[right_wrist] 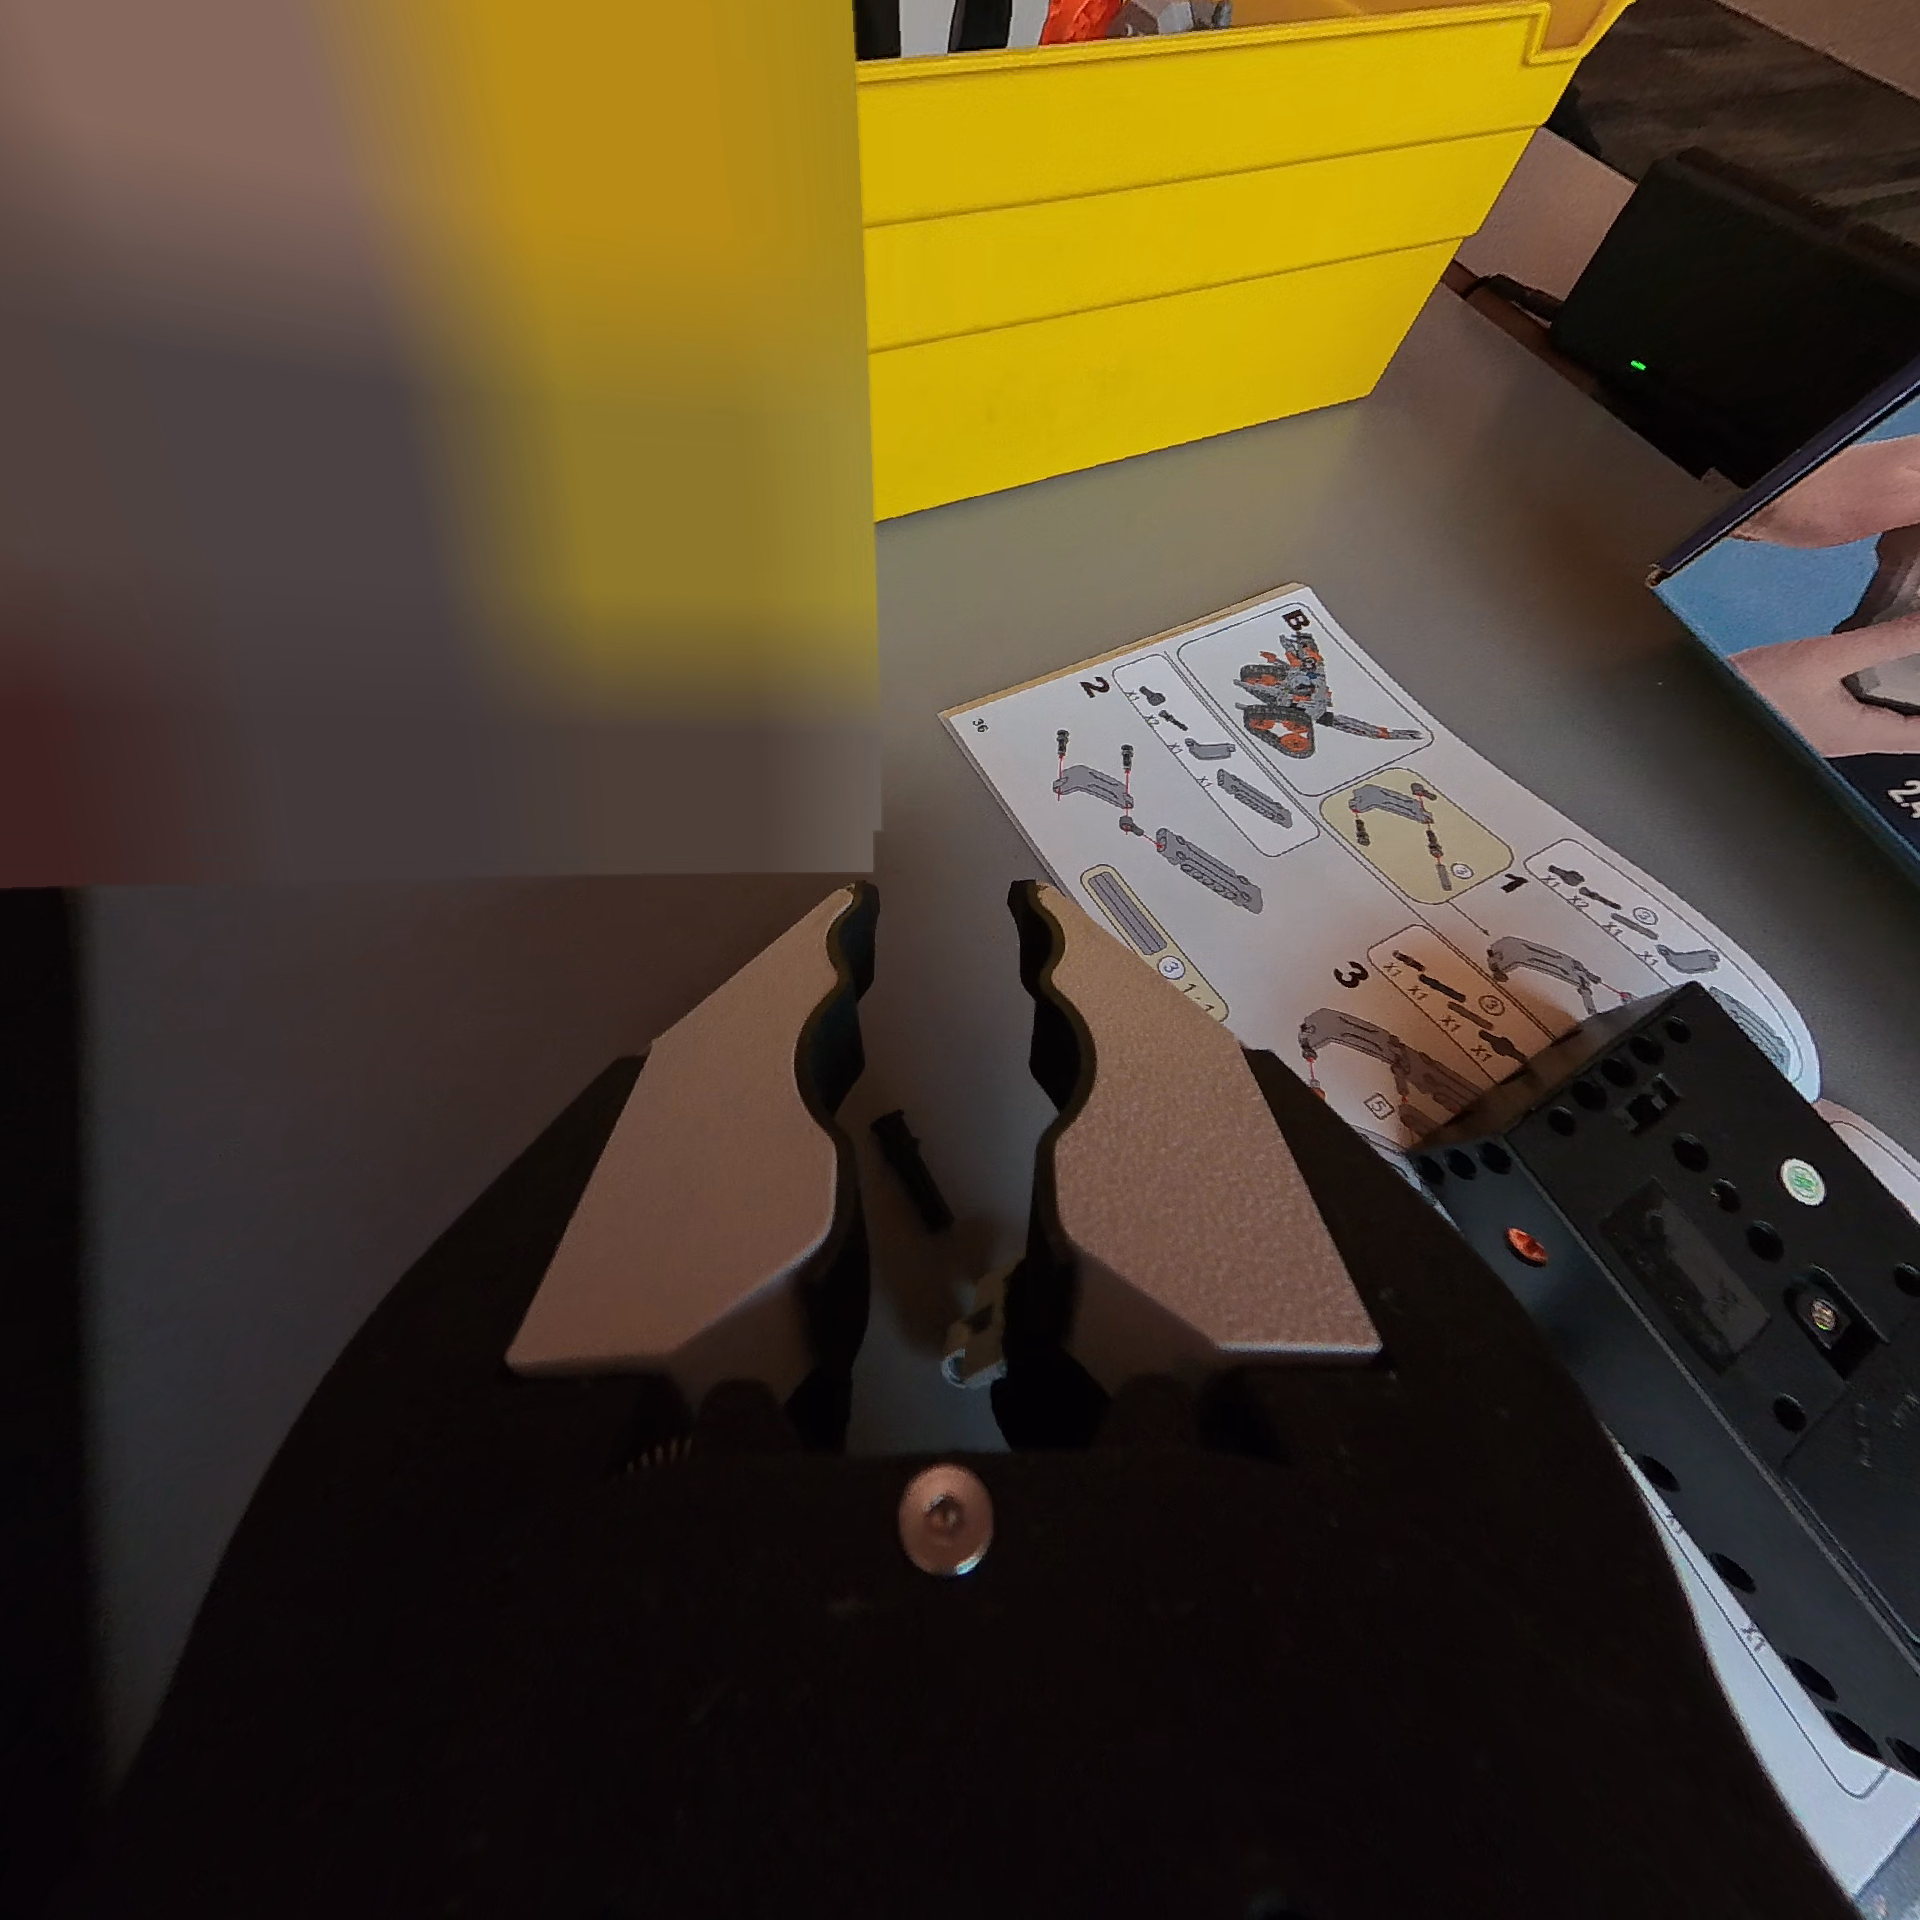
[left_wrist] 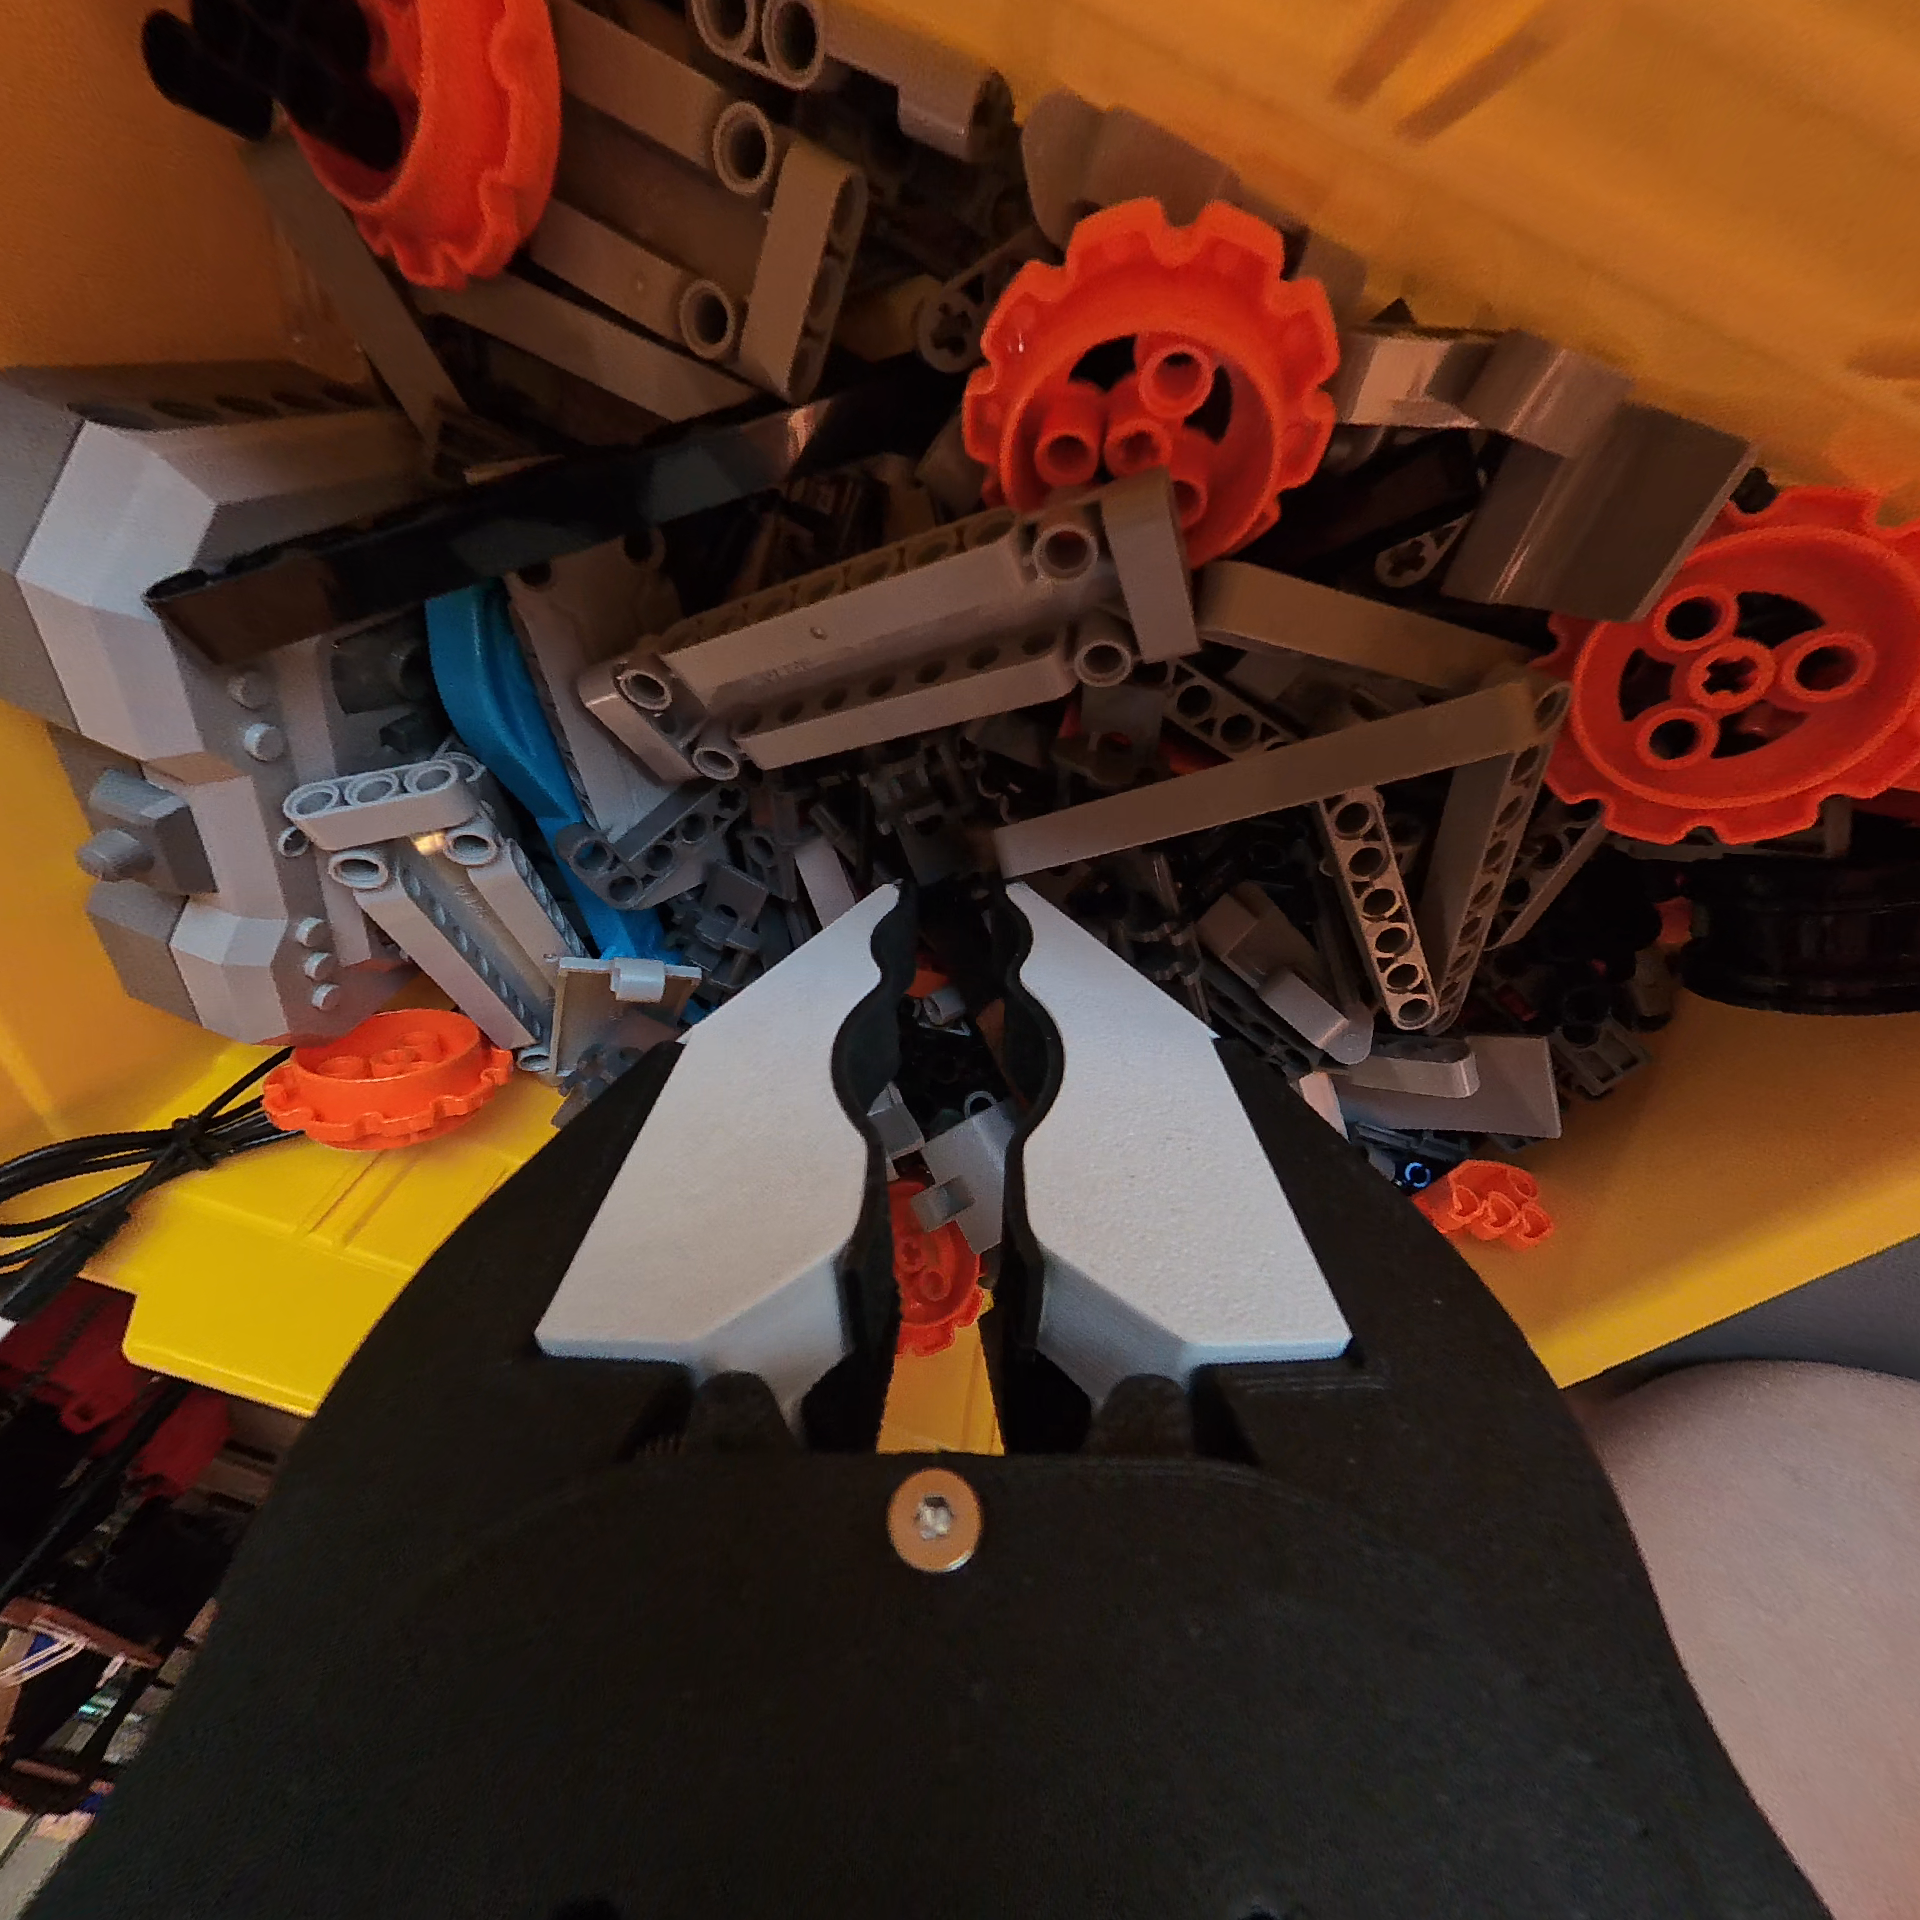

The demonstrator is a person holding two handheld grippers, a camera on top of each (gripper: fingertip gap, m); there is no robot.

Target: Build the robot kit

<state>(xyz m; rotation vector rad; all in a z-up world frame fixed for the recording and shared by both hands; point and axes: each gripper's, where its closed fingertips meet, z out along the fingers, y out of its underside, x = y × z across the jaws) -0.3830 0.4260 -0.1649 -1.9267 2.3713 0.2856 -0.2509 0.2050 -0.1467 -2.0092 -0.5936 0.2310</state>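
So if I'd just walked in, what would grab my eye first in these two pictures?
Probably the yellow bin heaped with grey building beams and bright orange toothed wheels, with the left tool poking into the pile, its fingers slightly apart. In the right wrist view, the right tool hangs open over a grey table, above a small black pin, beside an instruction sheet and a black box.

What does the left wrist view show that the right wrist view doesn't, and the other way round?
Only the left wrist view shows the bin's inside: a pile of grey beams, orange toothed wheels, a blue part, with the left gripper nearly closed at the pile. Only the right wrist view shows the grey table, an instruction sheet, a black box with holes, a small black pin and the open right gripper. Both show the yellow bin.
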